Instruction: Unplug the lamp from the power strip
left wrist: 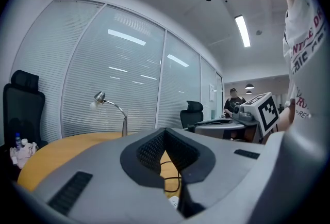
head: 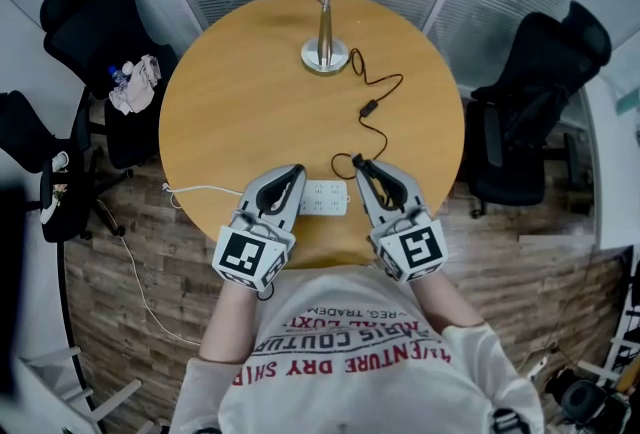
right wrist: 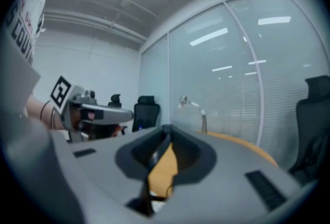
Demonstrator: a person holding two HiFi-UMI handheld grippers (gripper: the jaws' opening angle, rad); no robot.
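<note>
Extraction of the plug [head: 358, 163] is judged to be the step in hand. In the head view the power strip [head: 325, 197] is seen at the near edge of the table [head: 230, 92], the lamp [head: 325, 47] well apart at the far side, its cord [head: 375, 107] trailed between. The left gripper [head: 285, 184] is laid on the strip's left end, the right gripper [head: 372, 178] at its right end, forearms held close to the body. In the left gripper view the jaws are seen nearly together, nothing pinched. In the right gripper view they appear clenched on the dark plug. Next, a straight pull is called for, the strip pinned down.
</note>
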